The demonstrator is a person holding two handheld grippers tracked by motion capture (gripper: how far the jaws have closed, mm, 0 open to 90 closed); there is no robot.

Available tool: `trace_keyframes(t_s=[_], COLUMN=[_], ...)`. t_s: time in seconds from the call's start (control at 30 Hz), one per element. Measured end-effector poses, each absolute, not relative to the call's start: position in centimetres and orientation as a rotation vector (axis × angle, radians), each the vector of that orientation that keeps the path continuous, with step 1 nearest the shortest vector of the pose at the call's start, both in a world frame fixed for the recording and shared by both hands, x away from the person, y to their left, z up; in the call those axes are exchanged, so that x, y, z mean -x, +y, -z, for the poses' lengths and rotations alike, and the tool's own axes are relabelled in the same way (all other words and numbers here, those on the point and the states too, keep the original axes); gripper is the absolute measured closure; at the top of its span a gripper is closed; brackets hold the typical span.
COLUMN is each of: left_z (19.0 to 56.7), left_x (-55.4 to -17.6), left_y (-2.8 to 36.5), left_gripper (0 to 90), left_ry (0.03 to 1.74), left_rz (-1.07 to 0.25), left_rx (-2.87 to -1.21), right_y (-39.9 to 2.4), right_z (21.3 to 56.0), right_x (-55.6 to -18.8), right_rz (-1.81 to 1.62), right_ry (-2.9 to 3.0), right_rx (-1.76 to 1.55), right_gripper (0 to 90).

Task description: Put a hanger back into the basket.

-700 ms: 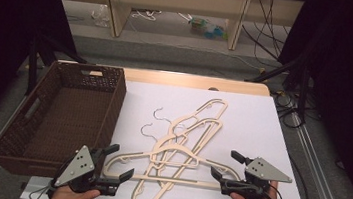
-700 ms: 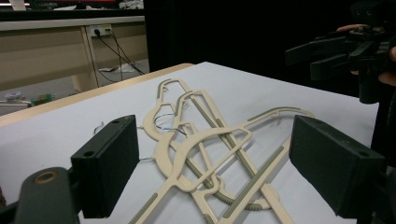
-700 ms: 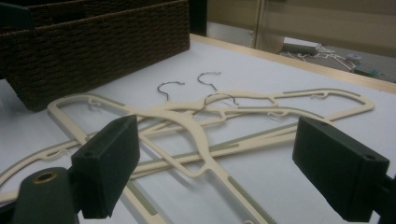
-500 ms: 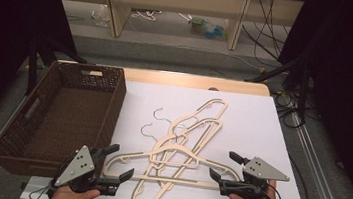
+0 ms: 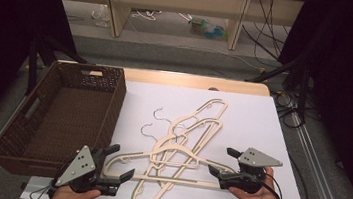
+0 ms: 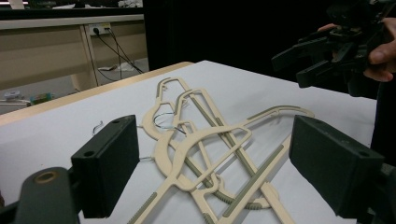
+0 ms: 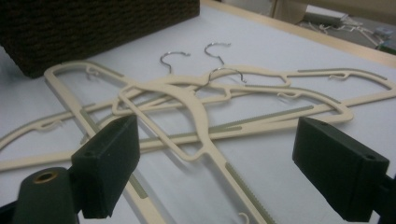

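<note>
Several cream plastic hangers (image 5: pixel 169 149) with metal hooks lie crossed in a loose pile on the white table sheet (image 5: pixel 262 124). My left gripper (image 5: pixel 123 161) is at the pile's near left end, held just above the sheet. Its jaws stand open, nothing between them. My right gripper (image 5: pixel 220 160) is at the pile's right end, also open and empty. The left gripper view looks between the left gripper's pads (image 6: pixel 109 163) at the hangers (image 6: pixel 196 140), with the right gripper (image 6: pixel 322 51) beyond. In the right gripper view the hangers (image 7: pixel 187 93) lie ahead of the open pads (image 7: pixel 341 172).
An empty brown wicker basket (image 5: pixel 113 102) sits along the left side of the sheet, and its wall (image 7: pixel 93 23) shows in the right gripper view. Bare white sheet lies to the right of and behind the pile. Beyond the table's wooden far edge (image 5: pixel 191 81) are floor cables.
</note>
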State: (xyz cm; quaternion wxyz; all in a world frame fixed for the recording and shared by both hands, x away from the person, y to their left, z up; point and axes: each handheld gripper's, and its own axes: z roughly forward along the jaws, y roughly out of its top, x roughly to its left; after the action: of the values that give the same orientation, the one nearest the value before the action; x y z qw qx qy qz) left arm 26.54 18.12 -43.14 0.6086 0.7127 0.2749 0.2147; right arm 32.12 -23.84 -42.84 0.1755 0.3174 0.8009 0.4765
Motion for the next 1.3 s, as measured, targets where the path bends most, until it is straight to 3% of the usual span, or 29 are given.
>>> trace_keyframes(t_s=[0.53,1.3], left_z=[43.1,43.1], left_x=[-26.5,-26.6], left_y=[18.2,18.1], left_gripper=[16.2,16.3], left_ry=[0.635,0.632], left_rz=[-0.491,-0.489], left_rx=[-1.645,-1.653], right_y=[-22.1,-20.1], right_z=[43.4,45.6], right_x=[-36.7,-39.7], right_rz=[-0.972,-0.685], right_ry=[2.641,2.846], right_rx=[-0.795,-0.718], right_gripper=[31.0,57.7])
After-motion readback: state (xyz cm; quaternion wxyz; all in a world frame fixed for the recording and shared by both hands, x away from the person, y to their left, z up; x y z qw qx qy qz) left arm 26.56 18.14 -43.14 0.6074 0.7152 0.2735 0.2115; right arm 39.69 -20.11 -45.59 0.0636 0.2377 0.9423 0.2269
